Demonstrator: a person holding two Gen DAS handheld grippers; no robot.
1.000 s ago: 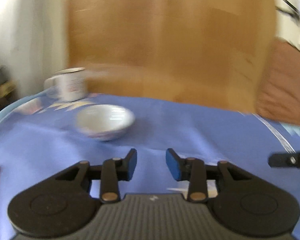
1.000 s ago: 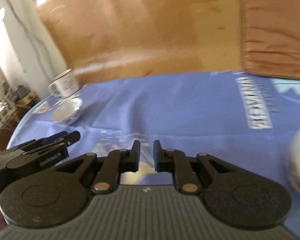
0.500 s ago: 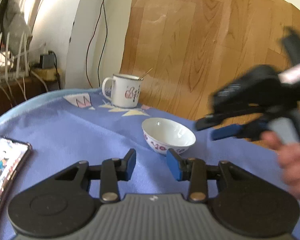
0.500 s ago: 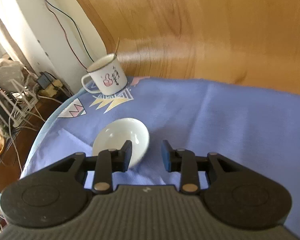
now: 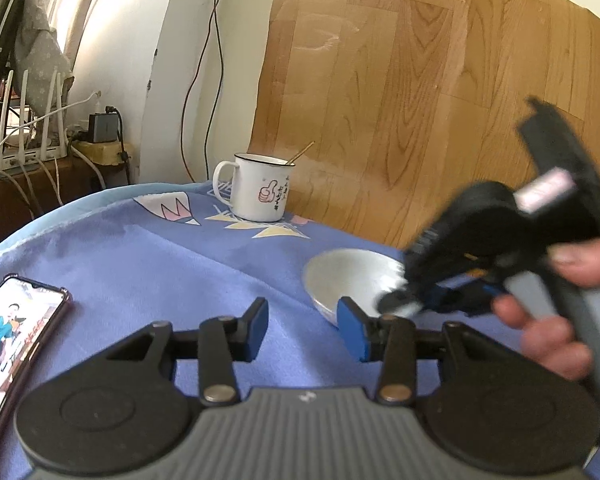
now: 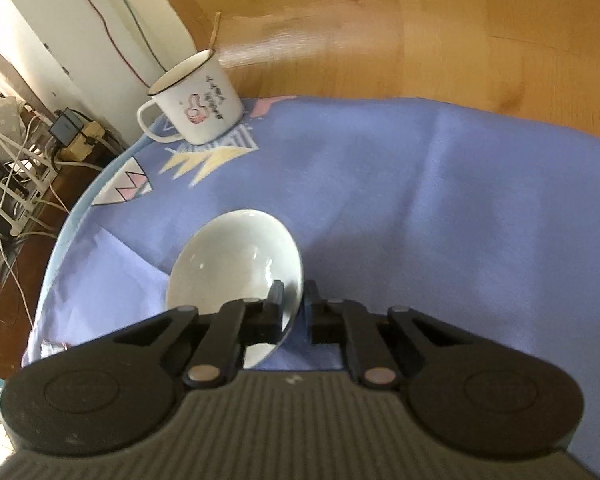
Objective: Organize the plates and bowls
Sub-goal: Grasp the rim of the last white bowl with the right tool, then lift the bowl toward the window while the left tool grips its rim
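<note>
White porcelain bowl (image 6: 236,264), lower centre: my right gripper (image 6: 292,312) is clamped on its near rim. Left gripper (image 5: 302,330) empty, opening, bowl just right.

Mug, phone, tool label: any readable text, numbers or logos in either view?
Mug: thumbs-up drawing plus vertical handwritten characters, too small to read.
Phone: screen shows a picture, no legible text.
Right tool: pale label, blurred, unreadable.
Cloth: patterns only, no words.

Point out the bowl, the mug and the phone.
bowl (image 6: 236,256): right wrist view, inner white surface.
mug (image 5: 266,192): left wrist view, printed side wall.
phone (image 5: 16,328): left wrist view, lit screen.
</note>
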